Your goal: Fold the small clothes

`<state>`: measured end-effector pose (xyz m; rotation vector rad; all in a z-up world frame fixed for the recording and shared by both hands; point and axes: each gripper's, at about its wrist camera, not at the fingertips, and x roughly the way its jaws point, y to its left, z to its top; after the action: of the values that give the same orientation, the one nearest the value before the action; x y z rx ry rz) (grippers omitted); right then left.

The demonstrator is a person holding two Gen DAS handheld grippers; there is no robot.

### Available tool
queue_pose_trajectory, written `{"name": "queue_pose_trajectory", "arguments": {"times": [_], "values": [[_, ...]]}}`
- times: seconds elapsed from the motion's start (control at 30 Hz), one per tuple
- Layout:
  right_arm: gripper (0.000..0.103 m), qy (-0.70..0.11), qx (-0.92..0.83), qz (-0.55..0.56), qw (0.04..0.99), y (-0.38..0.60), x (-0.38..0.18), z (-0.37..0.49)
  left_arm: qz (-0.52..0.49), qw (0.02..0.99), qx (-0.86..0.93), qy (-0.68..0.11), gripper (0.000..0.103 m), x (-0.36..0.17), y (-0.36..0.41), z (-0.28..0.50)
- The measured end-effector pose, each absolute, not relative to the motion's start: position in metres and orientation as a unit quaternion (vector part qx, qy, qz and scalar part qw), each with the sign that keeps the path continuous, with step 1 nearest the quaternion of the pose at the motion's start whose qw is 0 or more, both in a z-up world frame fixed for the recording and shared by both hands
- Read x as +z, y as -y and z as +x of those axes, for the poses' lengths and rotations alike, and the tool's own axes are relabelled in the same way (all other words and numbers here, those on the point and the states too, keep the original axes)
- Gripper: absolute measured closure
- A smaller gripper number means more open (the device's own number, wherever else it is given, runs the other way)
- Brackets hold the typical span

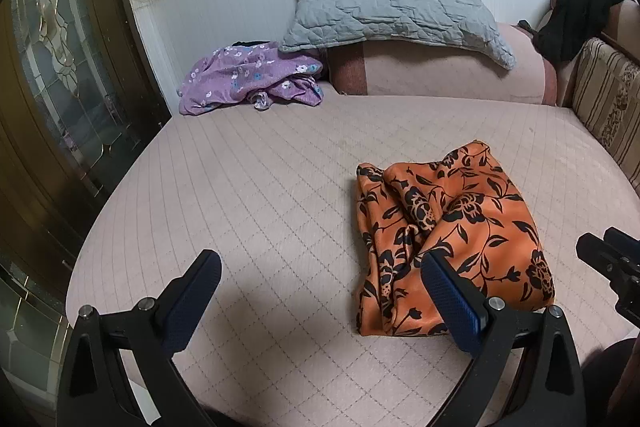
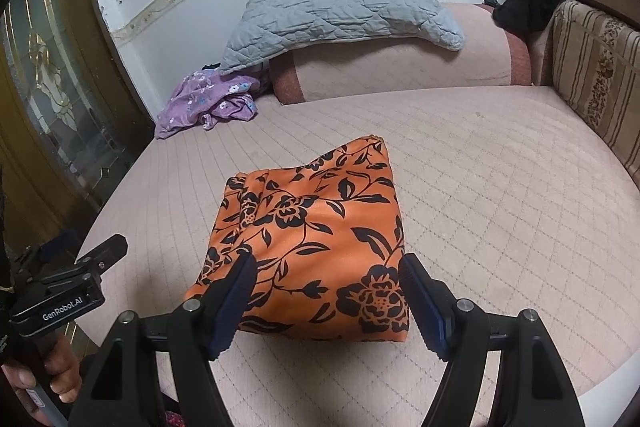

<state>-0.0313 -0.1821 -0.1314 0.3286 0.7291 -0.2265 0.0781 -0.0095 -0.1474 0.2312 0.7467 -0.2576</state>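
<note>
Orange garment: we see the orange floral cloth [image 2: 316, 251] lying folded into a compact bundle on the pink quilted mattress [image 2: 500, 195], toward its near edge.
Right gripper: our right gripper [image 2: 326, 301] has its fingers spread wide and grasps nothing; it hangs over the near edge of the bundle, the cloth showing in the gap between the two blue pads [image 2: 428, 307].
Cloth against right fingers: the left pad overlaps the bundle's near left corner in this view, the right pad sits at its near right corner; we cannot tell whether either touches the fabric.
Left gripper: our left gripper [image 1: 320, 303] is likewise spread wide and empty, over bare mattress [image 1: 256, 187].
Cloth against left fingers: from the left wrist view the orange floral cloth [image 1: 452, 239] lies to the right of the gap, and the right pad [image 1: 452, 303] overlaps its near left edge; the left pad is well apart from it.
Other clothes: a purple floral garment [image 1: 252, 79] lies crumpled at the far left corner, beside the wall.
Far end: a grey quilted pillow [image 1: 392, 11] rests on a pink bolster [image 1: 440, 71]; a black garment [image 1: 576, 19] hangs over the headboard on the right.
</note>
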Motion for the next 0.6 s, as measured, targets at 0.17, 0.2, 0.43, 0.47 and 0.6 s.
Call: {"name": "queue_pose_trajectory", "arguments": {"times": [0.17, 0.2, 0.43, 0.47, 0.6], "values": [[0.027, -0.356, -0.111, 0.161, 0.914, 0.183, -0.134, -0.029, 0.114, 0.915, -0.123, -0.367, 0.003, -0.152, 0.011, 0.085], [0.027, -0.357, -0.111, 0.161, 0.913, 0.184, -0.135, -0.028, 0.115, 0.914, -0.122, -0.368, 0.003, -0.154, 0.011, 0.087], [0.027, -0.362, -0.107, 0.169, 0.910, 0.195, -0.146, -0.015, 0.119, 0.908, -0.116, -0.384, 0.003, -0.169, 0.016, 0.107], [0.027, -0.362, -0.105, 0.172, 0.910, 0.198, -0.147, -0.013, 0.119, 0.907, -0.116, -0.388, 0.003, -0.172, 0.017, 0.111], [0.025, -0.365, -0.101, 0.181, 0.908, 0.209, -0.154, -0.003, 0.119, 0.902, -0.115, -0.399, 0.003, -0.182, 0.023, 0.126]]}}
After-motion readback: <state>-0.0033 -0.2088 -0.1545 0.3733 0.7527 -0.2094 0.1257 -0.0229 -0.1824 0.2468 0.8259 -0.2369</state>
